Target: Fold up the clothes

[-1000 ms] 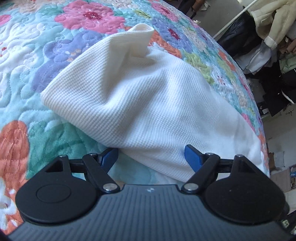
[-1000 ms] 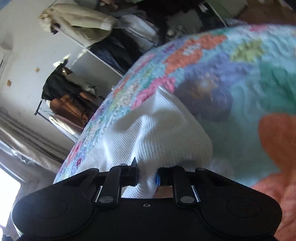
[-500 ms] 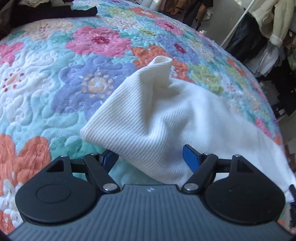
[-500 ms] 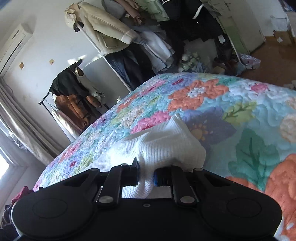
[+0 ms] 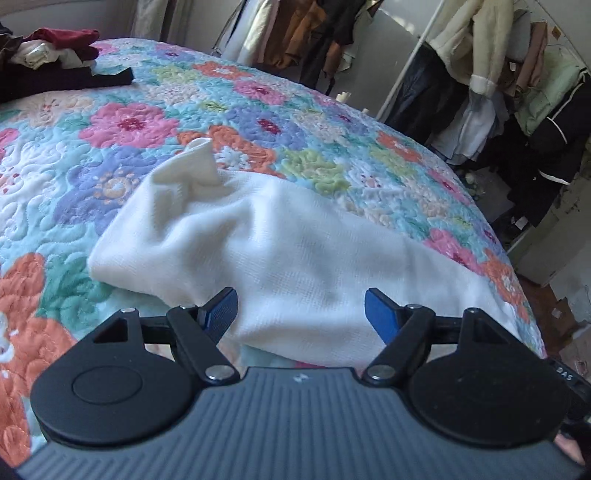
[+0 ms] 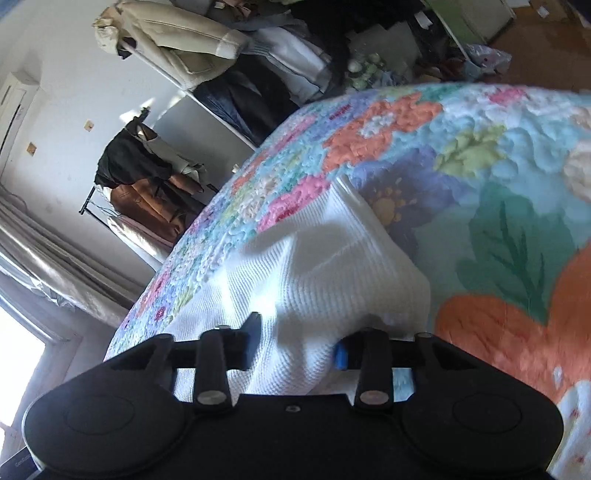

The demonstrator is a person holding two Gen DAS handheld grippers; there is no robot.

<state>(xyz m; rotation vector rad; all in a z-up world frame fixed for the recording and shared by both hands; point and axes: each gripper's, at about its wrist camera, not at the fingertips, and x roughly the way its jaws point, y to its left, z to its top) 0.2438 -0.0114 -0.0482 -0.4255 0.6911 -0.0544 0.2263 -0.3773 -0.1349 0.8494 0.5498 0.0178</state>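
Note:
A white waffle-knit garment (image 5: 280,251) lies partly folded on a floral quilt (image 5: 129,125), one narrow end poking up at its far left. My left gripper (image 5: 300,308) hovers open over the cloth's near edge, its blue pads (image 5: 380,310) wide apart and clear of the fabric. In the right wrist view the same garment (image 6: 325,273) bunches up between the jaws of my right gripper (image 6: 297,343), which are opening. The fabric still sits between them, loose, and the pads no longer press on it.
A pile of dark and red clothes (image 5: 48,62) sits at the far left of the bed. Racks of hanging coats (image 5: 491,74) stand beyond the bed's right edge, also in the right wrist view as coats (image 6: 173,37). Wooden floor (image 6: 546,33) lies past the bed.
My right gripper's jaws have spread apart and let go of the pinched cloth. My left gripper has pulled back and risen, so more of the bed and room shows.

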